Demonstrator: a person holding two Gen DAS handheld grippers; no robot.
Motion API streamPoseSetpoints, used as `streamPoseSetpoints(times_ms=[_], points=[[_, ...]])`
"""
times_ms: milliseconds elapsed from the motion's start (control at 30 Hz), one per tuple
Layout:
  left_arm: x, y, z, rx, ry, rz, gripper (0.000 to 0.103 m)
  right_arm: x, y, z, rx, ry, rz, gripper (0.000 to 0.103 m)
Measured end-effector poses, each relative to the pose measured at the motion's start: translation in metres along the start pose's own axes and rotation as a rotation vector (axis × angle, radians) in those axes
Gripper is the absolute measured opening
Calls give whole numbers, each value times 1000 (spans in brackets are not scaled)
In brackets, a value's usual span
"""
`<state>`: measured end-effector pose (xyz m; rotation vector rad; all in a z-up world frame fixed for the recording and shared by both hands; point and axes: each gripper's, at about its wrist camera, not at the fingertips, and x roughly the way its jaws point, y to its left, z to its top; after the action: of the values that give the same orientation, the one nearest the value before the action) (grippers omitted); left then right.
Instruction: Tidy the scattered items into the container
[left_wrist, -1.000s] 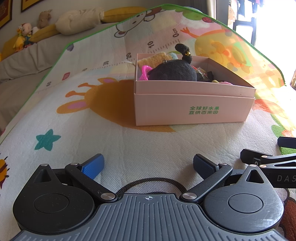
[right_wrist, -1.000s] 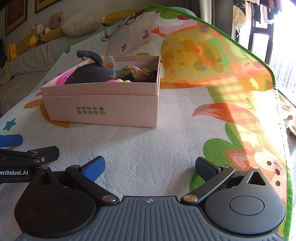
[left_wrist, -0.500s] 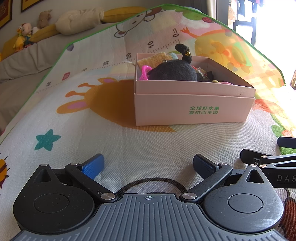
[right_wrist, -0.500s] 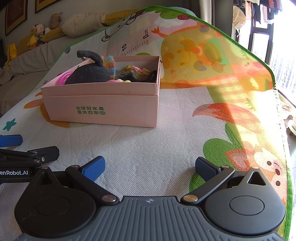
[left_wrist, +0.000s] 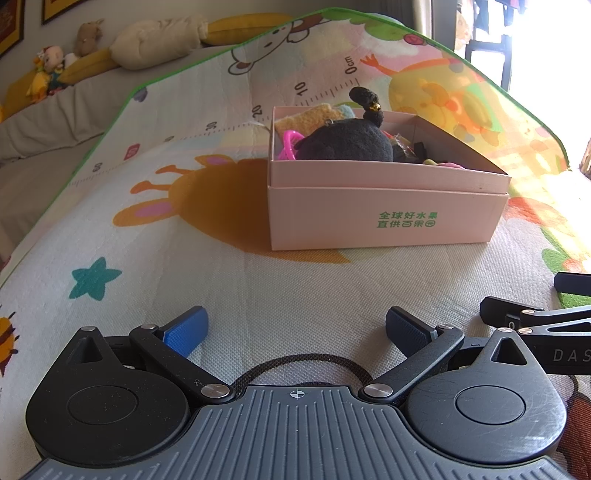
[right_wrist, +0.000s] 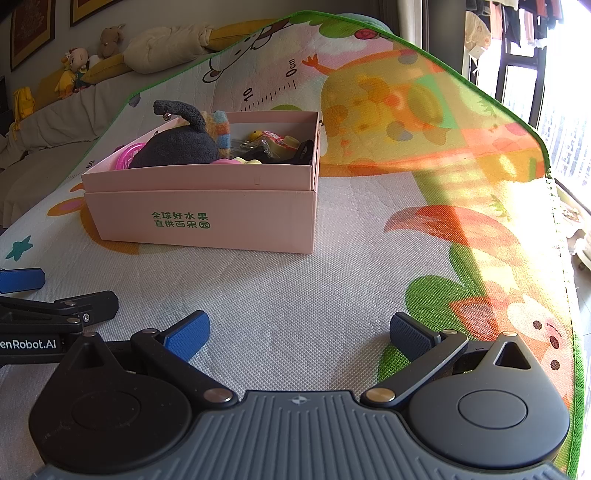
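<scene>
Two sets of tongs rest low on the play mat (left_wrist: 155, 236), side by side and short of the pink box (left_wrist: 384, 218), with nothing between their pads. Starting at the left, the left tongs (left_wrist: 295, 328) are spread wide and empty; a thin black hair tie (left_wrist: 306, 360) lies on the mat just at their base, partly hidden under the body. To judge from both views, this is the only loose thing left outside the box, so the tidying looks nearly done. The next move would call for drawing the left tongs back until the loop sits between the pads, then pinching its thin cord flat against the mat. Further right, the box stands well ahead, already holding a black plush toy (left_wrist: 347, 142), a pink ring (left_wrist: 290, 142) and small trinkets (right_wrist: 273, 146). Rightmost, the right tongs (right_wrist: 299, 332) are also released and wide, touching nothing but the bare mat beneath.
</scene>
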<state>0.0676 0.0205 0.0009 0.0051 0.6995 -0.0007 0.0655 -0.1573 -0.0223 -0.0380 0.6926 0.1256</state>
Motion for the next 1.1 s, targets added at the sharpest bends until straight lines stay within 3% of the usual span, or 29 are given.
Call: streamPoseSetpoints(times_ms=[333, 567, 1100], points=[[-1, -2, 1, 0, 2, 1, 103, 0, 0, 0, 0, 0, 0, 103], [0, -1, 7, -9, 72, 2, 103, 0, 0, 0, 0, 0, 0, 103], [-5, -2, 2, -2, 60, -3, 103, -1, 0, 0, 0, 0, 0, 103]])
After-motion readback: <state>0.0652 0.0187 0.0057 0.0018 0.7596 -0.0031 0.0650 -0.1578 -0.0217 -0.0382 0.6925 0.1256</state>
